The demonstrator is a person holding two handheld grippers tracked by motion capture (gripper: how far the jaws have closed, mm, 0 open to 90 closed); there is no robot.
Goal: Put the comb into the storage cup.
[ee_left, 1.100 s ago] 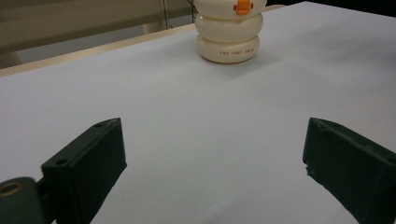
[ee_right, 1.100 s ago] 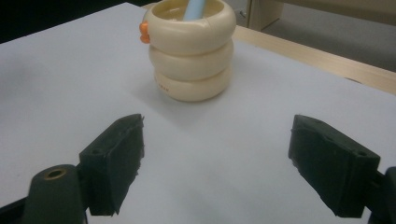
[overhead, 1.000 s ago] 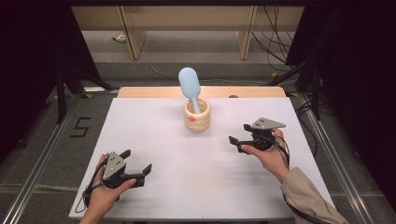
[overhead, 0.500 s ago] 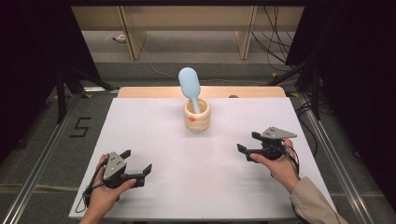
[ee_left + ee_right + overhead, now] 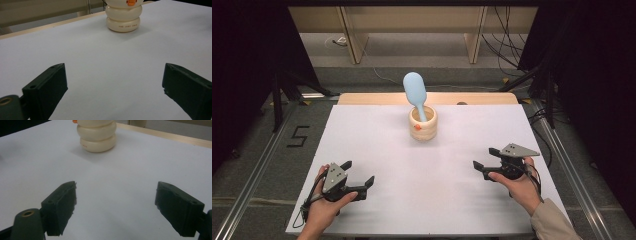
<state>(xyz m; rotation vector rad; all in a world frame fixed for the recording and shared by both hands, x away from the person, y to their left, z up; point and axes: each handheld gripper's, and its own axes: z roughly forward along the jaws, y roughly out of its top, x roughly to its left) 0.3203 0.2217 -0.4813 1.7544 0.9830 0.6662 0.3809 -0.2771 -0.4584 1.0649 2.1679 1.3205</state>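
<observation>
Nearest the person, the left gripper (image 5: 358,181) rested low on the near-left part of the white table (image 5: 377,145), its jaws spread wide and holding nothing; the left gripper view showed bare table between them. It lay where it had been a second before, with no shift to speak of.

The right gripper (image 5: 481,168) was the one that had moved. A second earlier it had been farther up the table, level with the space just right of the holder; half a second earlier it had come part of the way back; at this moment it sat at the near-right, drawn well toward the person, with the hand (image 5: 517,186) under it close to the table's near edge. Its jaws were released too, wide apart over empty table in the right gripper view.

Farther off, at the middle of the table toward its far side, stood the cream ringed holder (image 5: 423,123), upright, with an orange mark on its near face. A pale blue spoon (image 5: 415,92) stood in it, handle down and broad end leaning a little to the left above the rim. Both grippers were well apart from it.

Judged from that retreat and the two idle, open grippers, the spoon looked already seated in the holder, and the work seemed at or near its end, nothing further calling for a grasp.
</observation>
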